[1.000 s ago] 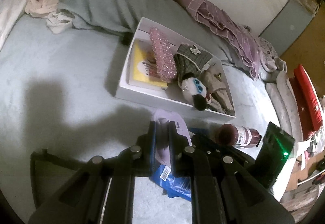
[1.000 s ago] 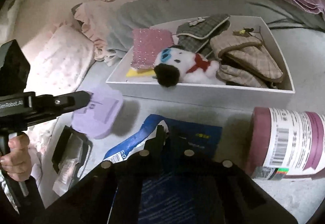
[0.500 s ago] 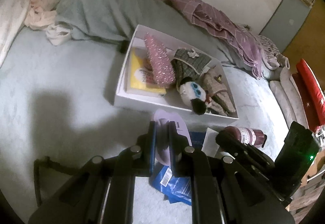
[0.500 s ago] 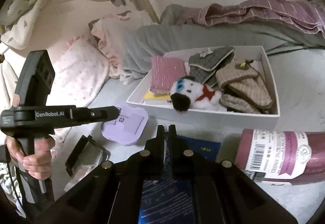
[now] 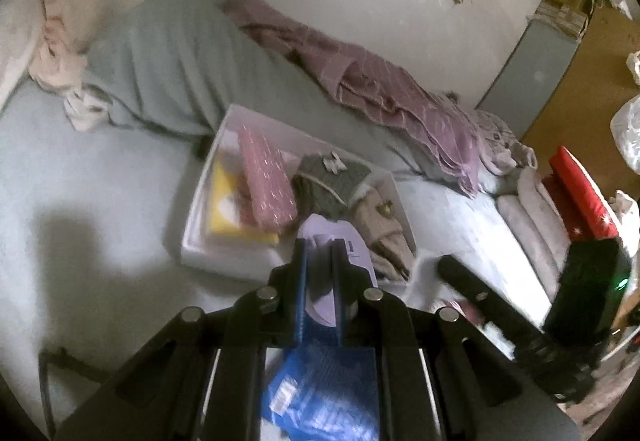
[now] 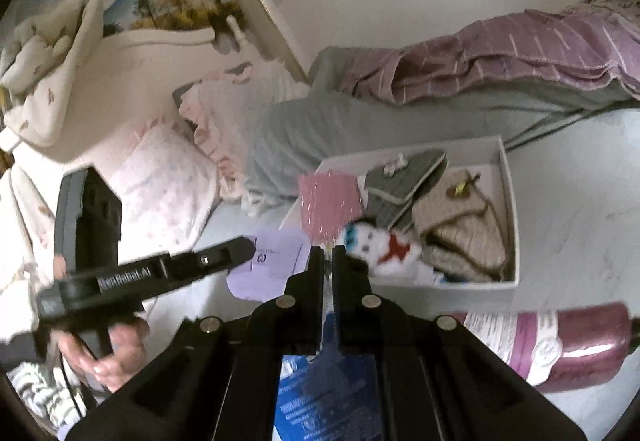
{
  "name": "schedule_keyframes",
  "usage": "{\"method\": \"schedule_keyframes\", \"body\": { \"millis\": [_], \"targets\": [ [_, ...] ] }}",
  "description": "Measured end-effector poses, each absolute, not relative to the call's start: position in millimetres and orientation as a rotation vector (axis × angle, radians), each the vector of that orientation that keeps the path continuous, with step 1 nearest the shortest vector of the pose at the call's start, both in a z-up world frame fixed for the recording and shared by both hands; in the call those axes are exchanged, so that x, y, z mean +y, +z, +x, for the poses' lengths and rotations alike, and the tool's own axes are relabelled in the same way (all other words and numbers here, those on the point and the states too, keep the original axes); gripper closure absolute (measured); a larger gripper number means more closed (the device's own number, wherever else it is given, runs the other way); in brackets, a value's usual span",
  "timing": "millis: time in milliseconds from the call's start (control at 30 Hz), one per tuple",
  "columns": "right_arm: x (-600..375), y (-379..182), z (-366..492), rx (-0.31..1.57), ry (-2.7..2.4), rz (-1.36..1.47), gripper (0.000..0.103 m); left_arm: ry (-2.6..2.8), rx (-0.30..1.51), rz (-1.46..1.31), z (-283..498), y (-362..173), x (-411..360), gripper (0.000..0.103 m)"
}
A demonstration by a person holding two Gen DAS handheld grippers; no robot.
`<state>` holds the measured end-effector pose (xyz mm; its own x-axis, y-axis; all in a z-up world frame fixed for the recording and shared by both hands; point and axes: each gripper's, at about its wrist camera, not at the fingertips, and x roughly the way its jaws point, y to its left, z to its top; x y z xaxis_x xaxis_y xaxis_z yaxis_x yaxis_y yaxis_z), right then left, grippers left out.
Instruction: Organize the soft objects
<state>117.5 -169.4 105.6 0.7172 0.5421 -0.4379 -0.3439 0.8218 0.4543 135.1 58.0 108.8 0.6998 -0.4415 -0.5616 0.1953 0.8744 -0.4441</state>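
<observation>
The left gripper (image 5: 319, 253) is nearly closed on a flat lilac pad (image 5: 340, 241), pinching it by the near edge so the rest fans out ahead of the jaws. From the right wrist view that same lilac pad (image 6: 272, 261) hangs off the left tool's tip, just short of the near-left corner of the white box (image 6: 508, 209). It looks light and floppy, thin enough to droop, so an edge pinch should serve; a hold nearer the middle would sag less.

The right gripper (image 6: 327, 253) is fully closed, and a blue plastic packet (image 6: 320, 401) runs down from between its fingers. It appears clamped by its top edge, though the contact itself is hidden. Slick film, probably light, likely to slip or swing, so a firm bite on the sealed seam looks wisest.

Ahead of both tools, the white box (image 5: 200, 237) already carries soft goods: a pink sequinned pouch (image 5: 266, 181), a grey checked pouch (image 5: 332, 181), a beige pouch (image 5: 380, 225) and a white plush toy (image 6: 376, 245) wedged at the near side. To the right of the right tool, a maroon roll (image 6: 560, 345) with a white label lies on the pale blue bedsheet (image 5: 100, 201), squashy-looking and best taken across its middle.
</observation>
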Motion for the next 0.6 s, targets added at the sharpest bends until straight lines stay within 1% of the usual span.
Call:
{"method": "schedule_keyframes", "body": {
  "millis": [200, 333, 600],
  "targets": [
    [-179, 122, 145, 0.573, 0.385, 0.323, 0.100, -0.205, 0.711, -0.272, 157, 98, 51, 0.090],
    [-192, 123, 162, 0.546, 0.261, 0.307, 0.100, -0.114, 0.718, -0.223, 170, 85, 49, 0.090],
    [-205, 81, 177, 0.584, 0.164, 0.350, 0.100, -0.092, 0.743, -0.266, 181, 64, 52, 0.091]
  ]
}}
